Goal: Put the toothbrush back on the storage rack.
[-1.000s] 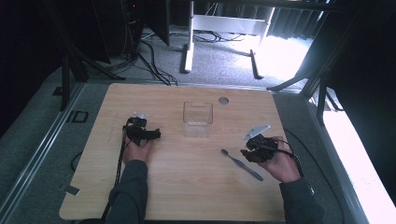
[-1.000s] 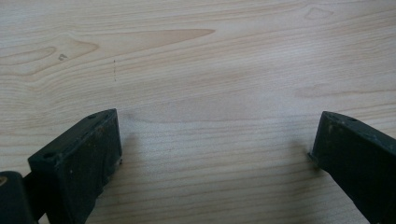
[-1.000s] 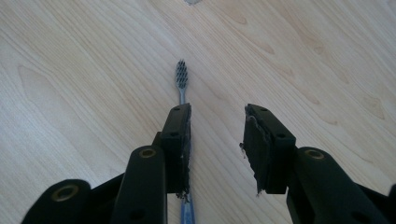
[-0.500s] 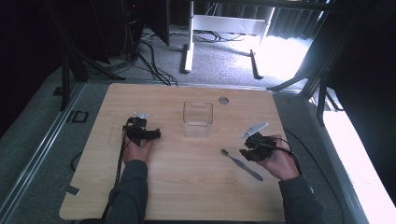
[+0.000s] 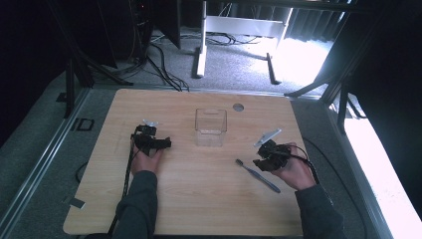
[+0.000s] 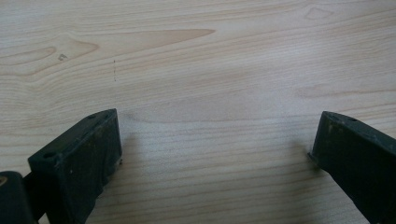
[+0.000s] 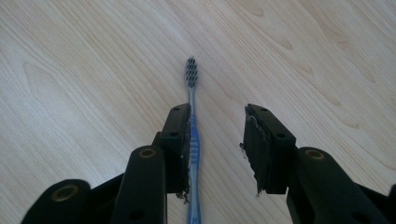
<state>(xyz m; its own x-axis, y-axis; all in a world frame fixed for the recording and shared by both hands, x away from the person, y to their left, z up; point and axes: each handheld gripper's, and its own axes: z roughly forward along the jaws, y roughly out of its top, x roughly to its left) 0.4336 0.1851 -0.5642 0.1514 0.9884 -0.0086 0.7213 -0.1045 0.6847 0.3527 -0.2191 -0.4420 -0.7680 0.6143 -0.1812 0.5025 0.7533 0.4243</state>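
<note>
Jaws, right gripper (image 7: pixel 217 154): partly open and holding nothing; the left pad is seen against the side of the toothbrush (image 7: pixel 192 140) handle, while the right pad stands clear of it with bare wood between.
Jaws, left gripper (image 6: pixel 212 154): spread wide over bare wood, nothing between them.
Worktop (image 5: pixel 164 199): light wood; the left gripper (image 5: pixel 149 141) is rested at its left side, the right gripper (image 5: pixel 268 158) at its right.
Clear container (image 5: pixel 211 126): stood upright near the middle of the worktop, between the two grippers, apparently empty.
Toothbrush position: laid flat to the right of the container, bristle head (image 7: pixel 191 71) pointing away from the right gripper, handle running back between its jaws.
Step judged in hand: the toothbrush is being lined up for a grasp.
Advice for a good grasp: the gripper should be shifted sideways until the handle is centred between the pads, lowered until the tips meet the wood, then closed squarely on the blue grip section so the brush is not pushed aside or rolled.
</note>
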